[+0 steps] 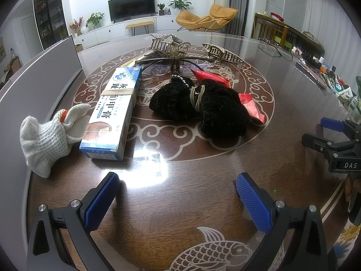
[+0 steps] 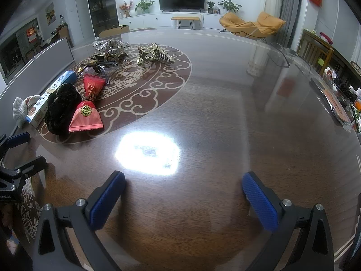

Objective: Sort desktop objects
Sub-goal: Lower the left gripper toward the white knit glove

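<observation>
On the glass-topped table lie a white knit bundle (image 1: 42, 139), a blue-and-white box (image 1: 112, 113) with a rubber band, a black fuzzy bundle (image 1: 203, 106) tied with bands, a red packet (image 1: 248, 103) (image 2: 86, 110), glasses (image 1: 158, 64) and two gold hair claws (image 1: 169, 45) (image 1: 222, 53). My left gripper (image 1: 176, 203) is open and empty, near the table front, short of the box. My right gripper (image 2: 183, 201) is open and empty over bare table, right of the pile. The right gripper also shows at the right edge of the left wrist view (image 1: 334, 140).
A grey panel (image 1: 38, 72) stands along the table's left side. Another pair of glasses (image 2: 278, 55) lies at the far right. Cluttered small items (image 2: 338, 99) line the table's right edge. A bright lamp glare (image 2: 147, 153) sits on the glass.
</observation>
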A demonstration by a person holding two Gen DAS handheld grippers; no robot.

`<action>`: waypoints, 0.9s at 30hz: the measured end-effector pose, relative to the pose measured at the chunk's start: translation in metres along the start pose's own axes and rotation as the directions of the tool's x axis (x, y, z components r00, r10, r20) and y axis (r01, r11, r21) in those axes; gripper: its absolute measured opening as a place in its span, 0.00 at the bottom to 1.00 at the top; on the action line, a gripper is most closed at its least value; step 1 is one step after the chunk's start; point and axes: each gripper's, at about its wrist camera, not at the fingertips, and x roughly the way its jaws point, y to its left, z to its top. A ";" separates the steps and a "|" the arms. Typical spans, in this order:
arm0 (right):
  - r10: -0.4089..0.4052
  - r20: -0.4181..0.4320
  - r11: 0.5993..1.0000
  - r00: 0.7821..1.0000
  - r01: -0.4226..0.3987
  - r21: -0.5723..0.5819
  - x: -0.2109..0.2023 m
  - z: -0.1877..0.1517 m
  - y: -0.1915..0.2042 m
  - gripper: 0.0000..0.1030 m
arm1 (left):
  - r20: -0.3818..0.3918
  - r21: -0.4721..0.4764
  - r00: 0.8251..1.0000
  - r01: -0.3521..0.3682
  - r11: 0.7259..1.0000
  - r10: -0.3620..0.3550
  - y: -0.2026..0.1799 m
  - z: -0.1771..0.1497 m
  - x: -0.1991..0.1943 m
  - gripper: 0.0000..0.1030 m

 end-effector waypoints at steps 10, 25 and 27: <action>0.000 0.000 1.000 1.000 0.000 0.000 0.000 0.000 0.000 1.00 | -0.009 -0.048 0.999 -0.054 0.997 0.054 0.018 -0.023 -0.022 1.00; 0.000 0.000 1.000 1.000 0.000 0.001 0.000 0.000 0.000 1.00 | 0.115 0.174 0.950 -0.307 0.936 0.291 0.054 0.064 -0.011 1.00; 0.000 0.000 1.000 1.000 0.000 0.001 0.000 0.000 0.000 1.00 | 0.029 0.166 0.965 -0.261 0.951 0.260 0.063 0.073 0.012 1.00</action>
